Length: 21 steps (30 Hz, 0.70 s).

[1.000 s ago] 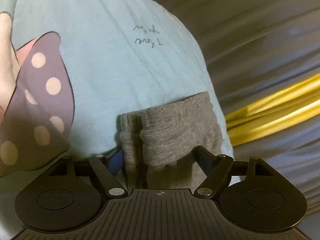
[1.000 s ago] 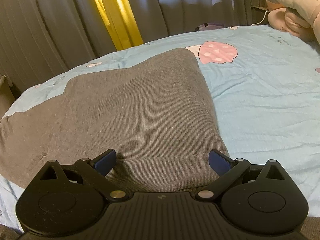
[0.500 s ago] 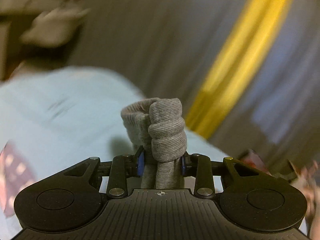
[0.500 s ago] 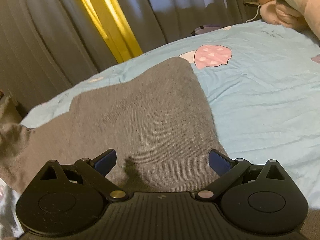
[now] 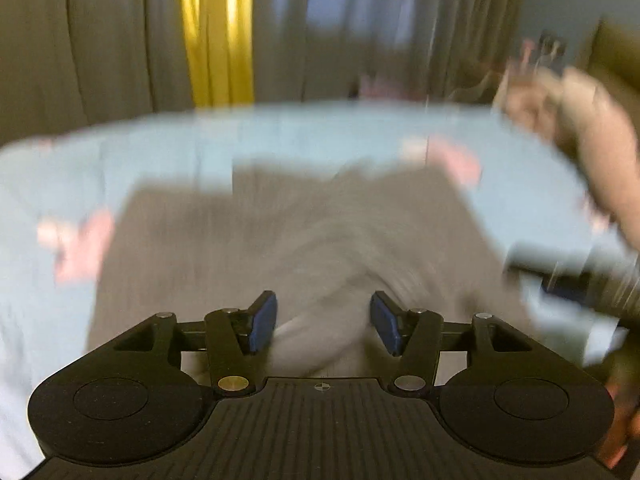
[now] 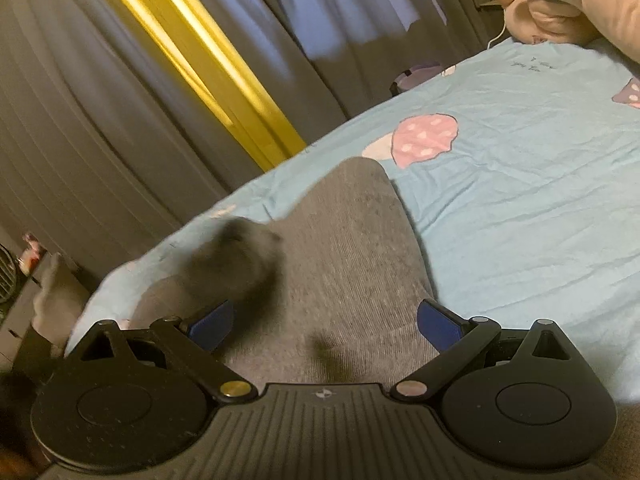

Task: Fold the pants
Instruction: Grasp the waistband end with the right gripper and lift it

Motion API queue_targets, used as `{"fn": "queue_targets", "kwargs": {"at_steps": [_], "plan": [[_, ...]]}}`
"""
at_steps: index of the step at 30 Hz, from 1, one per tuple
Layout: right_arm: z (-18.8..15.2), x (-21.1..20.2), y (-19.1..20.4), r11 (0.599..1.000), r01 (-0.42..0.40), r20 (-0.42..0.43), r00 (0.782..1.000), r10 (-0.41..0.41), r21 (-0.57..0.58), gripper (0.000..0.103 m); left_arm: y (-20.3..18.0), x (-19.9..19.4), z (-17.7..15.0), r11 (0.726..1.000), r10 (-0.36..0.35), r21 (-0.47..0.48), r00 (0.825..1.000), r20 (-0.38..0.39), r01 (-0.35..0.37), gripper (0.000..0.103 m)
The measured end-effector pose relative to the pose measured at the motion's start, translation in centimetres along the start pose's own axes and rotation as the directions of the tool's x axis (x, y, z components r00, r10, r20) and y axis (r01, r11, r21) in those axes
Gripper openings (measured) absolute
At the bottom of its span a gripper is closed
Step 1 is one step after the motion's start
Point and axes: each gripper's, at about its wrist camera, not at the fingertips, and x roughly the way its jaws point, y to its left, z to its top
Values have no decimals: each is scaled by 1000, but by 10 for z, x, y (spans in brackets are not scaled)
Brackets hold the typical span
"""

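Observation:
Grey knit pants (image 6: 352, 264) lie on a light blue bed sheet (image 6: 520, 200). In the right wrist view a blurred bunch of the pants' fabric (image 6: 236, 260) is in the air at the left, over the flat part. My right gripper (image 6: 325, 330) is open and empty, low over the pants. The left wrist view is blurred by motion. There the pants (image 5: 280, 240) spread ahead, and my left gripper (image 5: 323, 324) is open with grey fabric lying between its blue pads without being pinched.
Grey curtains with a yellow strip (image 6: 200, 60) hang behind the bed. A pink plush toy (image 6: 560, 4) lies at the far right of the bed. Mushroom prints (image 6: 424, 136) mark the sheet. A small cabinet (image 6: 24, 280) stands at the left bed edge.
My left gripper, shut on a bunched end of the pants half a second ago, has swung over the flat part and opened. The right gripper stayed open and tilted left.

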Motion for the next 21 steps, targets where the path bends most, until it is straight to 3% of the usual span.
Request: {"fn": "queue_targets", "kwargs": {"at_steps": [1, 3, 6, 9, 12, 15, 16, 17, 19, 21], "plan": [[1, -1, 0, 1000, -20, 1, 1000, 20, 7, 99, 13, 2, -5, 999, 30, -18, 1000, -1, -31, 60], [3, 2, 0, 998, -64, -12, 998, 65, 23, 99, 35, -13, -13, 993, 92, -73, 995, 36, -89, 81], [6, 20, 7, 986, -153, -71, 985, 158, 72, 98, 76, -39, -18, 969, 190, -175, 978, 89, -173, 84], [12, 44, 16, 974, -193, -136, 968, 209, 120, 98, 108, -50, -27, 934, 281, -252, 956, 83, -252, 86], [12, 69, 16, 965, -179, -212, 953, 218, 191, 98, 126, -46, -39, 914, 270, -322, 963, 26, -248, 86], [8, 89, 11, 961, -134, -275, 941, 199, 240, 87, 132, -33, -48, 900, 225, -377, 974, -32, -220, 87], [7, 93, 8, 952, -141, -282, 934, 219, 272, 72, 135, -27, -49, 896, 216, -384, 974, -62, -223, 87], [6, 95, 7, 943, -149, -286, 928, 237, 297, 50, 136, -23, -51, 894, 208, -387, 974, -89, -226, 85], [6, 100, 5, 921, -166, -286, 918, 274, 352, 49, 131, -23, -54, 894, 196, -391, 975, -100, -220, 84], [6, 104, 6, 919, -186, -290, 911, 294, 349, 55, 131, -25, -56, 899, 175, -393, 981, -82, -193, 84]]}}
